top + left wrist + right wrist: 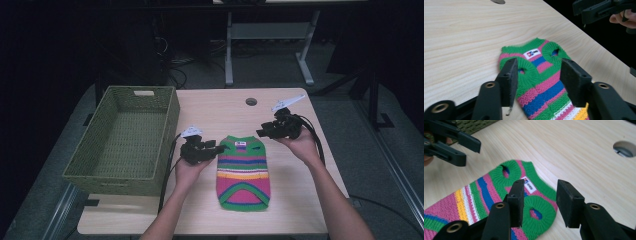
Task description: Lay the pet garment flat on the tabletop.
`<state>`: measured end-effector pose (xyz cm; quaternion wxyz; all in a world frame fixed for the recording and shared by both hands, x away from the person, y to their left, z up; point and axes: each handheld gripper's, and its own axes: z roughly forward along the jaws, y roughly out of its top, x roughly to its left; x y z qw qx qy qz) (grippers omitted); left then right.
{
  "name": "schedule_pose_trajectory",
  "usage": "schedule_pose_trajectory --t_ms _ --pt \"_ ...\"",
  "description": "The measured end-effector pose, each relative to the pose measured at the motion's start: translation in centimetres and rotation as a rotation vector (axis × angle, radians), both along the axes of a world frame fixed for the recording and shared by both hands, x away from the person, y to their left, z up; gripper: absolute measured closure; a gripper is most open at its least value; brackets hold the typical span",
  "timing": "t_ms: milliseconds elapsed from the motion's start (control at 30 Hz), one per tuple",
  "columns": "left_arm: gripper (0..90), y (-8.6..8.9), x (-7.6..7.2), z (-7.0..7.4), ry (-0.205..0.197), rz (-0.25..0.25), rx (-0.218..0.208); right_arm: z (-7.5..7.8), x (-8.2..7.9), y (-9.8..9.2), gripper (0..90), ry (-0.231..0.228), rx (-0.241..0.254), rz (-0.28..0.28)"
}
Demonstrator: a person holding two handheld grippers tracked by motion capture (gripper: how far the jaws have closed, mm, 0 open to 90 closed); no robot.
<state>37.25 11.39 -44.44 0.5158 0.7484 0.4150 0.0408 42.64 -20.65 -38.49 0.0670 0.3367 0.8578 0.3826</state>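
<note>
Jaws apart above striped sweater [243, 167]

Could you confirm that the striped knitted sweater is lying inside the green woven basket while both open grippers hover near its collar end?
Not quite: the striped sweater lies flat on the wooden table, to the right of the green woven basket, not inside it, as the high view shows. The rest holds: the left gripper and right gripper are both open near its collar end.

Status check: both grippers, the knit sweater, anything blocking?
Left gripper open, right gripper open, flanking the neck end. Striped sweater flat on table, not gripped. Green basket left, apart. Nothing blocking.
</note>
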Motion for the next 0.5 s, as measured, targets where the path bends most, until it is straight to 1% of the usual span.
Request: schedule_pose_trajectory --t_ms 33,100,167,300,333,433,500 --pt "45.8 0.0 0.0 -0.1 0.004 -0.003 0.002 -0.4 0.2 -0.2 57.4 0.023 0.001 0.003" --pt "45.6 0.0 0.0 -0.3 0.01 -0.006 0.011 -0.9 0.0 -0.3 56.2 0.031 -0.015 -0.003" --pt "45.1 0.0 -0.1 -0.4 0.016 -0.012 0.007 -1.4 -0.1 -0.5 55.4 0.046 -0.004 0.003" --pt "44.0 0.0 -0.3 -0.2 -0.004 -0.021 0.02 -1.8 -0.3 -0.8 53.6 0.058 -0.002 -0.001" --pt "43.5 0.0 -0.4 -0.2 -0.005 -0.025 0.022 -1.9 -0.4 -0.8 53.1 0.057 0.003 -0.001" --pt "42.0 0.1 -0.6 -0.1 -0.007 -0.025 0.032 -2.1 -0.5 -0.9 50.9 0.078 0.027 0.002" --pt "41.4 0.1 -0.7 -0.1 -0.007 -0.023 0.03 -2.2 -0.6 -1.0 49.4 0.085 0.026 0.014"
